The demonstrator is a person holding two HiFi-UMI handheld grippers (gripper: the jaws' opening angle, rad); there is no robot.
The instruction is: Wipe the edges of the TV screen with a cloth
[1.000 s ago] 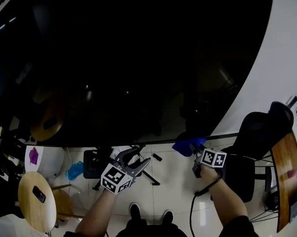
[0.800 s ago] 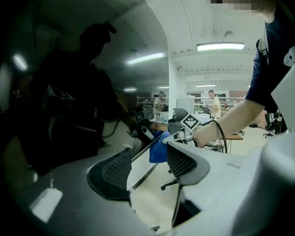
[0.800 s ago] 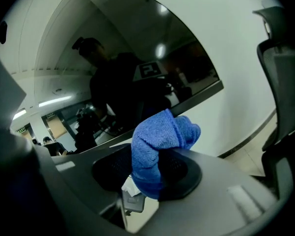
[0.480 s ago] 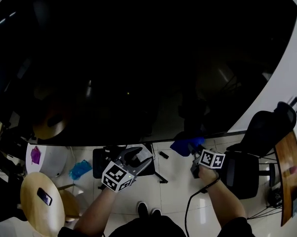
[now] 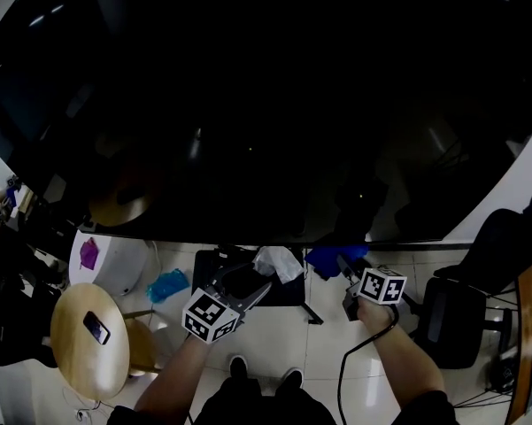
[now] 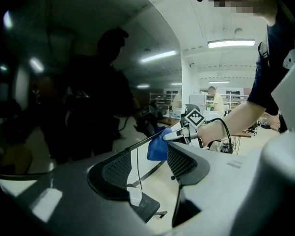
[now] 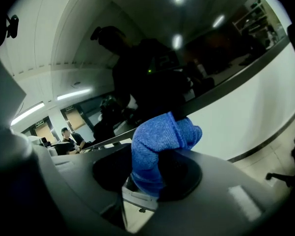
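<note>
Above a white tiled floor (image 5: 274, 339), the dark TV screen (image 5: 266, 104) fills the upper frame. At its bottom edge, right of centre, the right tool (image 5: 345, 268) clamps a blue cloth (image 5: 330, 259). The left tool (image 5: 253, 283), lower centre, gapes empty.

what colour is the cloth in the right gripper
Blue. The cloth, clamped in the right gripper, shows best in the right gripper view.

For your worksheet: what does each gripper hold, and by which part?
Right gripper pinches the blue cloth at a bunched fold; left gripper holds nothing.
</note>
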